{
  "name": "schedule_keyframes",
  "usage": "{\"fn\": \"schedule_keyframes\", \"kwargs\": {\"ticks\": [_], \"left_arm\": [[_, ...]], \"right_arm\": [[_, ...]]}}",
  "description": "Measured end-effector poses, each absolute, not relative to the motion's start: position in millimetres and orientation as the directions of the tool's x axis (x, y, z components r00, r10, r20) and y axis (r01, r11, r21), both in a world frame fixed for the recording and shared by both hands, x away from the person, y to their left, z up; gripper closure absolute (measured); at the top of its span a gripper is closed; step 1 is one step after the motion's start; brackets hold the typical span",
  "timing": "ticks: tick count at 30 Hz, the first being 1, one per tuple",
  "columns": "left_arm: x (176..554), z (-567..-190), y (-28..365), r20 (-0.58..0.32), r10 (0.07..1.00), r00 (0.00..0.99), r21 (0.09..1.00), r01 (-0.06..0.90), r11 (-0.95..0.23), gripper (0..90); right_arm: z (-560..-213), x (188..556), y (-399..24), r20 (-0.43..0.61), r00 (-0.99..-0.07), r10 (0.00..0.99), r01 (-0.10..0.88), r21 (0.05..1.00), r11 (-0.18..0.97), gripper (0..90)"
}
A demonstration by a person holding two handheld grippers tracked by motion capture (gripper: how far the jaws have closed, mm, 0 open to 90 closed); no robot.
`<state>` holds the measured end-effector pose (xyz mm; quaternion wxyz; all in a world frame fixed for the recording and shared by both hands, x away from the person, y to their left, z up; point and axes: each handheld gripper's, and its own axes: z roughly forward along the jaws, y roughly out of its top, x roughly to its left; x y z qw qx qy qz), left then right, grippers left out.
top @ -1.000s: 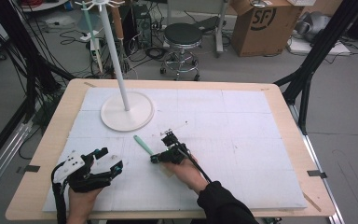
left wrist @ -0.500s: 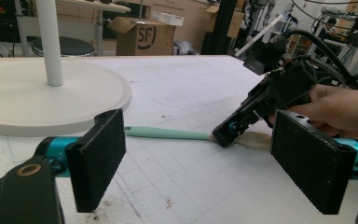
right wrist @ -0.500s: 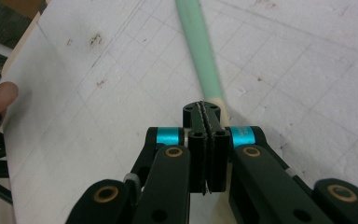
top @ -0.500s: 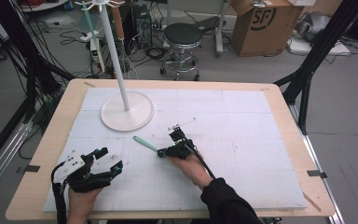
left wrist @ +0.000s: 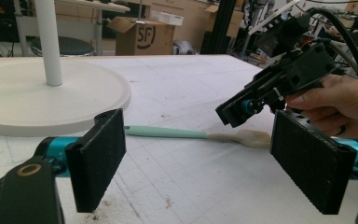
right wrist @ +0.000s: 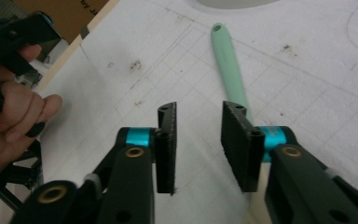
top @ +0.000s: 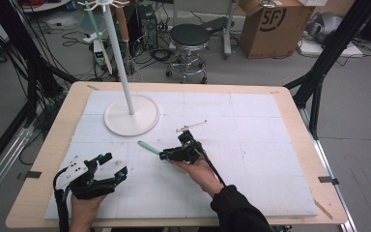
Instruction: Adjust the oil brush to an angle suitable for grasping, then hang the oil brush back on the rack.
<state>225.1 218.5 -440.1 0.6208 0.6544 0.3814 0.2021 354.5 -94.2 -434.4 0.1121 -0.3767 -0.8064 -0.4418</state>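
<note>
A spatula with a mint-green handle (top: 148,147) and a cream head (left wrist: 242,137) lies flat on the white mat. My right gripper (top: 164,155) sits over the head end, pointing left along the handle. Its jaws have just been opening, and in the right gripper view (right wrist: 198,112) they stand apart with nothing between them. There the mint handle (right wrist: 228,70) runs away from behind the right-hand jaw. My left gripper (top: 117,165) rests at the front left, wide open and empty, and looks across at the spatula (left wrist: 168,133) and the right gripper (left wrist: 279,79).
A white stand with a round base (top: 147,123) and a tall pole (top: 121,58) is at the back left of the table. A thin white stick (top: 192,126) shows just past the right gripper. A stool and a cardboard box stand on the floor beyond the table.
The right gripper has shifted slightly over the spatula's head end. The spatula and the left gripper have stayed where they were.
</note>
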Motion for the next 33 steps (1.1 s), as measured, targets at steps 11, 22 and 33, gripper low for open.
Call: {"fn": "schedule_keyframes", "kwargs": {"ticks": [11,22,33], "left_arm": [[225.2,-439.9,218.9,-0.208,0.752,0.625,0.967,0.247,0.062,18.9],[225.2,-439.9,218.7,-0.207,0.752,0.626,0.967,0.246,0.061,18.9],[225.2,-439.9,218.4,-0.206,0.752,0.626,0.967,0.247,0.060,18.8]], "right_arm": [[-437.1,363.2,-101.4,0.523,-0.655,0.545,0.731,0.622,0.280,48.1],[-447.7,371.3,-98.9,0.490,-0.664,0.565,0.724,0.612,0.319,61.6],[-451.6,371.6,-95.9,0.489,-0.662,0.568,0.729,0.595,0.337,65.1]]}}
